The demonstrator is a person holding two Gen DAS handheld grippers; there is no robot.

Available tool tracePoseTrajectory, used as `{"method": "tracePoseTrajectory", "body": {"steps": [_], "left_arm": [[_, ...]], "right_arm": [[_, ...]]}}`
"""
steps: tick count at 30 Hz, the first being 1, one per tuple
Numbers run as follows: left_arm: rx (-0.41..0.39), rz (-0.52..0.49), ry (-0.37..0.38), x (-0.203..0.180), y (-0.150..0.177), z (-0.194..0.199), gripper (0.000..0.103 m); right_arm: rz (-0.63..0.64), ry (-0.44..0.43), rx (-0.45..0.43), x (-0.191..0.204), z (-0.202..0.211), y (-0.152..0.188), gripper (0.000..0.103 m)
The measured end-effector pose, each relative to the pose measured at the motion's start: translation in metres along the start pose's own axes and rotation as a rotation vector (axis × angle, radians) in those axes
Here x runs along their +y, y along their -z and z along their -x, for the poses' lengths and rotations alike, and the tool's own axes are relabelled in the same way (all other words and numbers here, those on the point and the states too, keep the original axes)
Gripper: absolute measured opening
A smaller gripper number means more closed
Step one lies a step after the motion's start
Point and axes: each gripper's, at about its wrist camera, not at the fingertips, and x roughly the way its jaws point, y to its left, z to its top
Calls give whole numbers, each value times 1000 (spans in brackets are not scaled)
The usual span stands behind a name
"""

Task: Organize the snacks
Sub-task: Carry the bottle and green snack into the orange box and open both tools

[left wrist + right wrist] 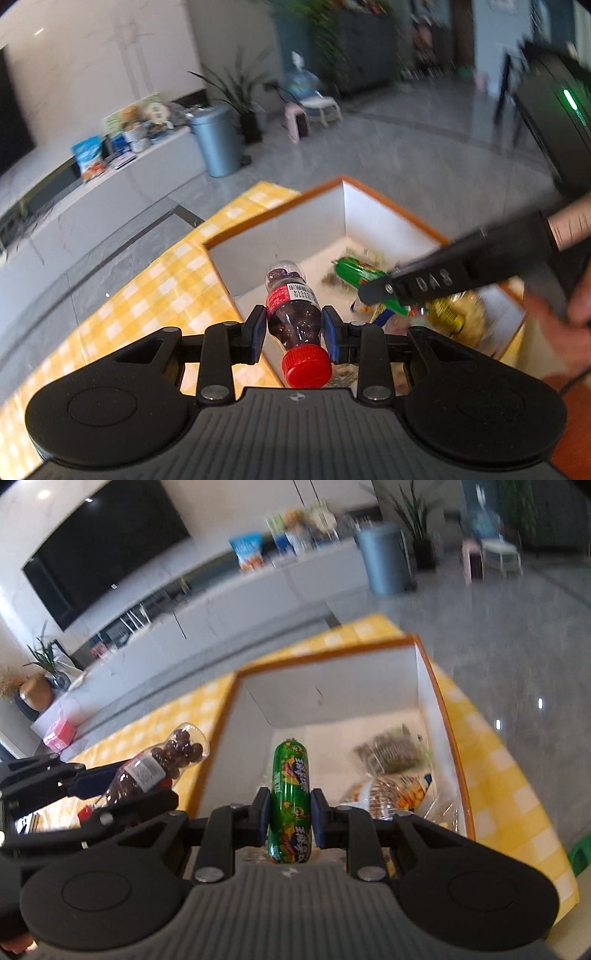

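My left gripper [294,334] is shut on a small clear bottle of dark candy balls [293,314] with a red cap toward the camera, held above the near left edge of the orange-rimmed white box [343,206]. My right gripper [289,818] is shut on a green sausage stick [290,801], which stands over the box [332,698]. In the right wrist view the left gripper and its bottle [159,766] show at the left. In the left wrist view the right gripper's finger crosses from the right over the green sausage stick [360,275].
Several wrapped snack packets [395,775] lie on the box floor at the right. The box rests on a yellow checked tablecloth [166,288]. Beyond it are grey floor, a blue bin [218,140] and a long white cabinet [258,587] with bags.
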Motion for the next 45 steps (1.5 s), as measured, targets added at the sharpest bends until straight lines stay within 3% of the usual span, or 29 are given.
{"method": "tracePoseTrajectory", "body": {"steps": [7, 16, 23, 28, 35, 39, 45], "left_arm": [[172, -192, -45, -14, -12, -62, 36], [359, -385, -83, -24, -2, -95, 36], [418, -450, -92, -29, 5, -104, 37], [421, -450, -105, -30, 4, -103, 42], [406, -399, -63, -26, 1, -88, 52], [373, -366, -53, -25, -3, -72, 59], [302, -279, -38, -19, -6, -36, 60]], "right_arm": [[-32, 16, 102, -6, -41, -18, 21], [-28, 54, 179, -15, -69, -26, 21], [-32, 50, 200, -17, -76, -28, 22], [-42, 45, 187, -16, -71, -29, 23], [-50, 44, 158, -16, -59, -27, 30], [-37, 52, 132, -10, -49, -27, 35], [-21, 55, 55, 2, -20, -29, 44]]}}
